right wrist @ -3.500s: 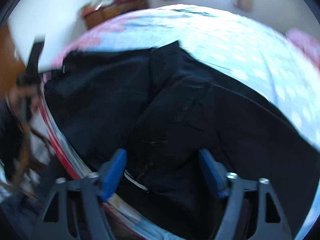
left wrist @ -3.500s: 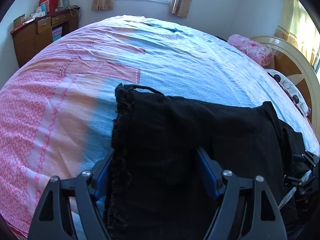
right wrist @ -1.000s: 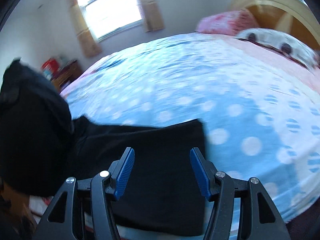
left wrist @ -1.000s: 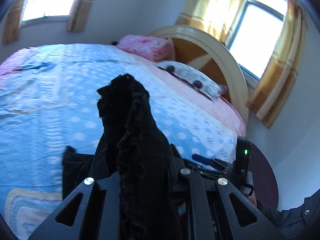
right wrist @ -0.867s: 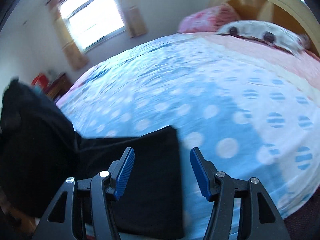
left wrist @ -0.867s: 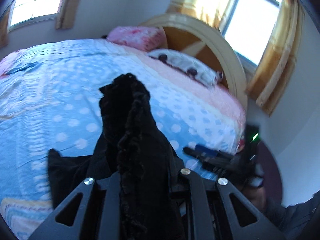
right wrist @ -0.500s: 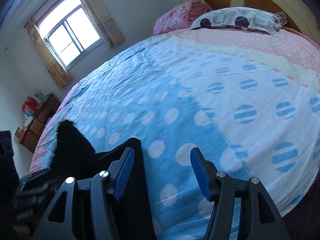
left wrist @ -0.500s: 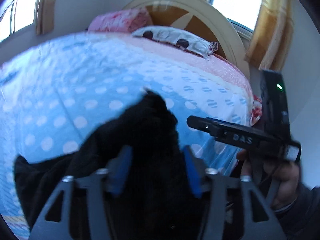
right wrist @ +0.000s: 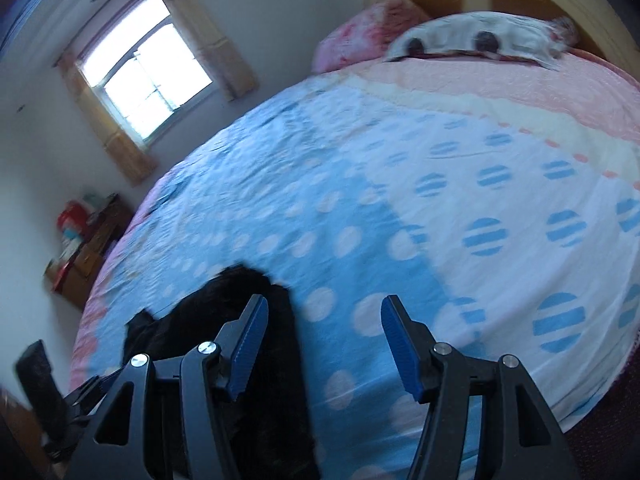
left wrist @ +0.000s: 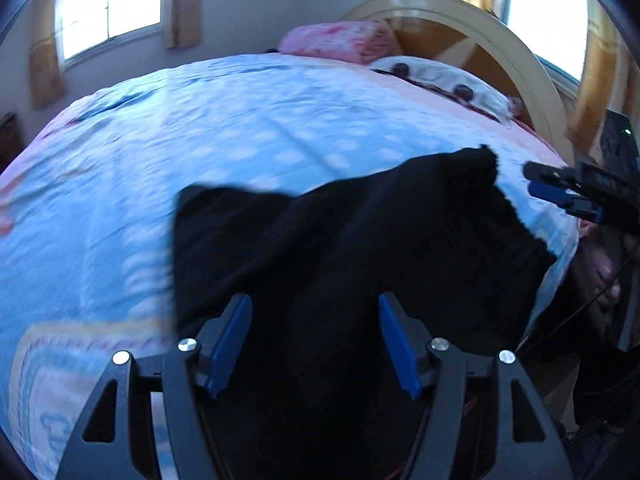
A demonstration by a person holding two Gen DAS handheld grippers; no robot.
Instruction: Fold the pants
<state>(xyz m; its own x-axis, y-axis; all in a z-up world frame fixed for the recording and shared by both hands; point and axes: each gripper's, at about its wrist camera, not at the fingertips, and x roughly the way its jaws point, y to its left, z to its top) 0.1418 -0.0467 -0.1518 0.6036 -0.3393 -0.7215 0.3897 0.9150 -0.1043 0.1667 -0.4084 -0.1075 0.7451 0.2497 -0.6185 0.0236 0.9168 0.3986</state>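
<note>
**Left gripper lets go of the black pants on the bed**

Left gripper (left wrist: pixel 314 340) is over the pants (left wrist: pixel 352 248), and its jaws are opening. The black cloth lies between the blue pads (left wrist: pixel 230 338), but the pads do not press on it; there is a gap on both sides.

From largest to smallest: the bed (left wrist: pixel 140 168), with a blue dotted cover, fills most of both views. The wooden headboard (left wrist: pixel 500 36) stands at the far end, with a pink pillow (left wrist: pixel 340 38) and a white pillow (left wrist: pixel 440 78) against it. The pants lie near the front edge of the bed as a dark, uneven heap, with one corner (left wrist: pixel 486 156) reaching toward the right. The right gripper (right wrist: pixel 324 344) is just beside the pants, over the bare cover. Its jaws stand apart and nothing is between them. In the left wrist view it shows at the right border, with a hand (left wrist: pixel 604 264) under it.

What could go wrong: the folded layer looks bunched, not flat, so it may slide off or open again when the gripper leaves. The right part of the pants lies very near the bed edge, and a pull there may drag them over it. A pad can also catch on the cloth and lift the fold.

No box, basket or other container is in view, so nothing is held in one.
</note>
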